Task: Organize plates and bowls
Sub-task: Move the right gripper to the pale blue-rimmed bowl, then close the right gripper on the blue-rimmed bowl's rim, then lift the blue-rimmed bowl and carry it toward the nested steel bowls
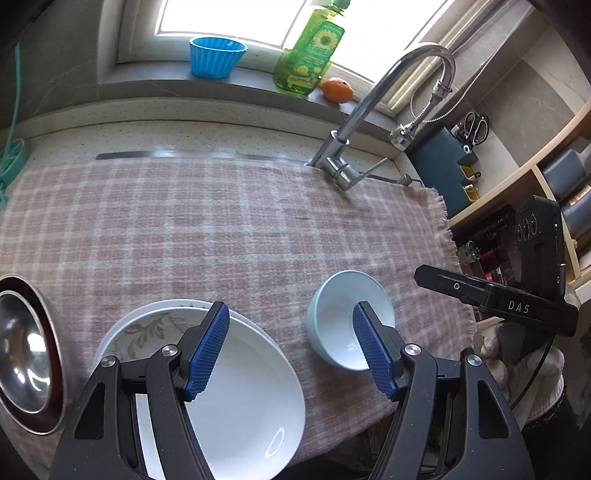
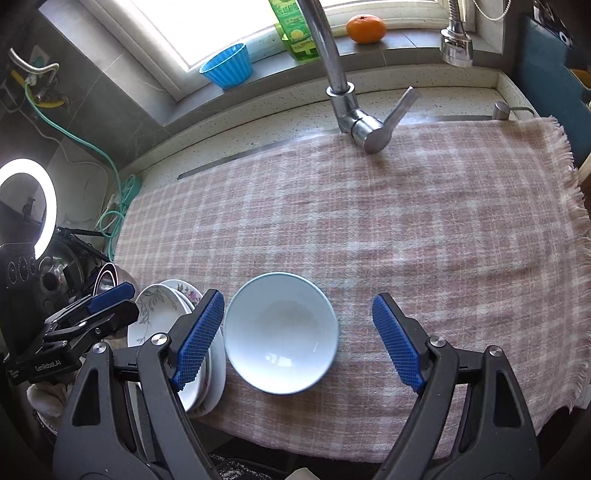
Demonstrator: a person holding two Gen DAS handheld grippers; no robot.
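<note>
The jaws of the left gripper [image 1: 290, 345] stand spread and pinch nothing; they hang above the gap between a stack of white plates [image 1: 243, 398] and a pale blue bowl [image 1: 338, 325]. The left blue pad crosses the upper plate's rim in view, the right one overlaps the bowl's inside, but no contact can be told. The jaws of the right gripper [image 2: 297, 341] are spread wide and empty as well, with the same bowl [image 2: 280, 332] between its left pad and the middle of the gap, upright on the pink checked cloth [image 2: 406, 229] that covers the tabletop. The plates [image 2: 162, 314], some flower-patterned, lie just left of the bowl. A steel bowl [image 1: 22, 354] sits further left. Behind the cloth rise a chrome tap [image 2: 354, 118], and on the sill a blue cup [image 2: 229, 66], a green bottle [image 1: 310, 51] and an orange [image 2: 365, 27].
</note>
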